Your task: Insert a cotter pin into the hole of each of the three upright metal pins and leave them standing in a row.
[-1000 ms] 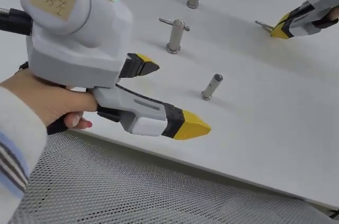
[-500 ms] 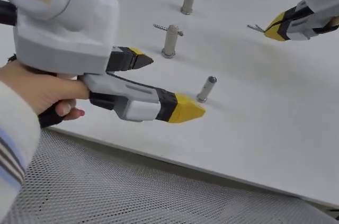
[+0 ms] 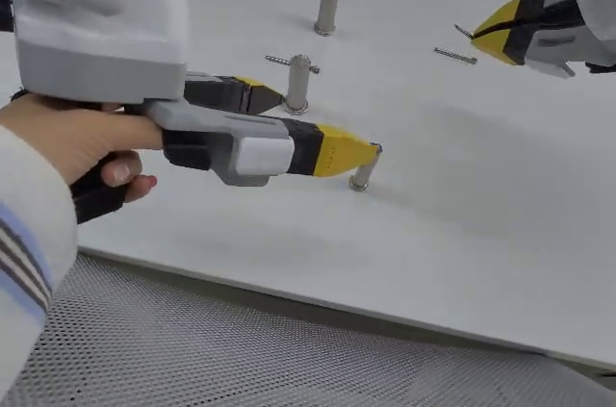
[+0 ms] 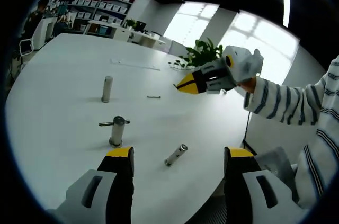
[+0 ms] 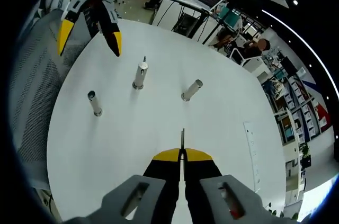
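Left gripper (image 3: 327, 123): held in a hand (image 3: 72, 142), jaws spread wide, nothing between the pads.
Near pin (image 4: 176, 155): standing on the table (image 3: 462, 195), level with the left jaw tips and roughly midway between them. In the head view its top sits right at the tip of one yellow jaw; contact cannot be told.
Middle pin (image 4: 116, 131): ahead of the left jaws and off toward the left-hand one, outside the gap. Carries a cotter pin (image 4: 107, 124) crosswise through its top.
Far pin (image 4: 107, 88): well ahead of the left jaws, beyond the middle pin, bare at the top.
Right gripper (image 5: 182, 155): jaws closed tight on a second cotter pin (image 5: 182, 138), which sticks straight out past the tips along the jaw line.
Pins from the right gripper view: all three well ahead of the closed jaws, the far pin closest to the jaw line, the near pin farthest out to the left.
Loose cotter pin (image 3: 454, 56): flat on the table, just beside the right jaw tips in the head view, apart from all three pins.
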